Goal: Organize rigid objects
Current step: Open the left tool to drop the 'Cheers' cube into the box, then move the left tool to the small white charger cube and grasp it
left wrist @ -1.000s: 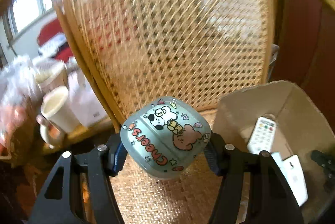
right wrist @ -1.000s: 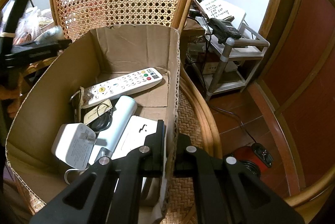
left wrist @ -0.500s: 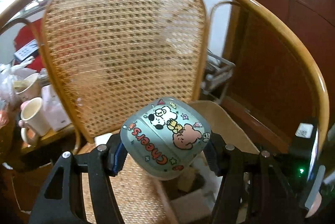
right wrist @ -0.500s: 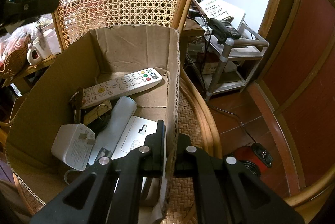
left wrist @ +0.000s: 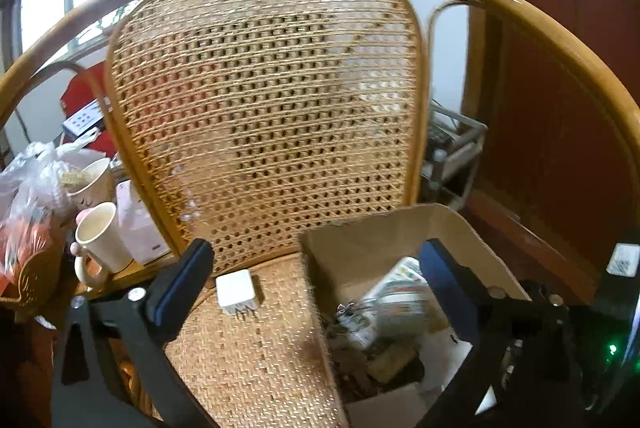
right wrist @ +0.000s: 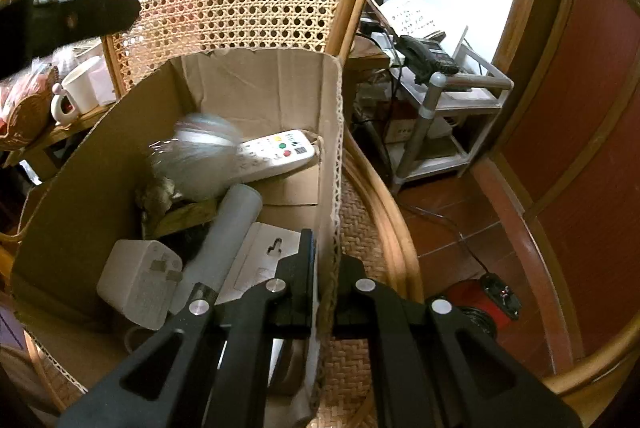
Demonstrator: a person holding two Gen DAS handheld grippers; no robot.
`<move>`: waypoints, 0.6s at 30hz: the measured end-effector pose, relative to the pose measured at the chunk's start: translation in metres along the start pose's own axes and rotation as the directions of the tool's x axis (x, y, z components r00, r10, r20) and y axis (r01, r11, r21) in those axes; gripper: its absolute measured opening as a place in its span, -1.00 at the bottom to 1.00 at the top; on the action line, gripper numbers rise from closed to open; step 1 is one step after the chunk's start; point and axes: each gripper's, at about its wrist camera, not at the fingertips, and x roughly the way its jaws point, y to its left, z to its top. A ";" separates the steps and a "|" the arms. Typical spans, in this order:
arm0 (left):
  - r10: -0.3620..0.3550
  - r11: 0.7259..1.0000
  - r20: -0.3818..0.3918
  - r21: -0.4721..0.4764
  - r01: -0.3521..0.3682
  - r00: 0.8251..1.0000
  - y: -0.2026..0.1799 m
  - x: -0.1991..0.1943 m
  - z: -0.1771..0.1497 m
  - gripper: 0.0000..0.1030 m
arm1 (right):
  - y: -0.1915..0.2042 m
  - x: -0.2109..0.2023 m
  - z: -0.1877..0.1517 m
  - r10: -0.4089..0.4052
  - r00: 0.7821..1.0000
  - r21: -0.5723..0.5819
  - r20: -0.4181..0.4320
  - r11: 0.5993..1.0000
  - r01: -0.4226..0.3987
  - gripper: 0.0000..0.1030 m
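Left wrist view: the left tool [left wrist: 316, 280] stands at its widest, its jaws having just been opening, and nothing lies between them. In the right wrist view a pale, blurred rounded case [right wrist: 200, 156] shows mid-frame inside the cardboard box [right wrist: 100, 164], over the near end of the white remote [right wrist: 276, 154]; the blur suggests it is dropping or only now landing, though whether it has settled I cannot tell. The right tool [right wrist: 324, 292] is clamped shut on the box's right wall at lower centre of that frame, steadying it on the rattan chair [left wrist: 256, 356]. Already in the box are a white charger block [right wrist: 138, 282], a grey cylinder [right wrist: 228, 228] and a flat white packet [right wrist: 260, 260]. The relation that matters for the coming move: a small white plug adapter [left wrist: 237, 293] sits outside the box on the woven seat, lower left of centre in the left view, just beside the left tool's left finger [left wrist: 176, 288] and left of the box's edge. It is squat, without much of a long axis, prongs toward the camera. The free left tool is plainly the nearer, and I judge it the one to take the adapter, since the right is occupied holding the box.
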 end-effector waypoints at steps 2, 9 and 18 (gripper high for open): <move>0.034 0.999 -0.014 -0.013 -0.035 0.999 0.008 0.007 0.001 0.99 | 0.000 0.000 0.000 0.004 1.000 0.001 0.000 1.000 -0.004 -0.88; 0.122 0.989 -0.098 -0.073 -0.129 0.988 0.047 0.041 -0.006 0.99 | -0.002 0.001 0.000 0.006 1.000 0.001 0.000 1.000 -0.006 -0.88; 0.135 0.973 -0.163 -0.164 -0.161 0.977 0.096 0.082 -0.016 0.99 | -0.002 0.001 0.000 0.009 1.000 0.006 0.001 1.000 -0.009 -0.88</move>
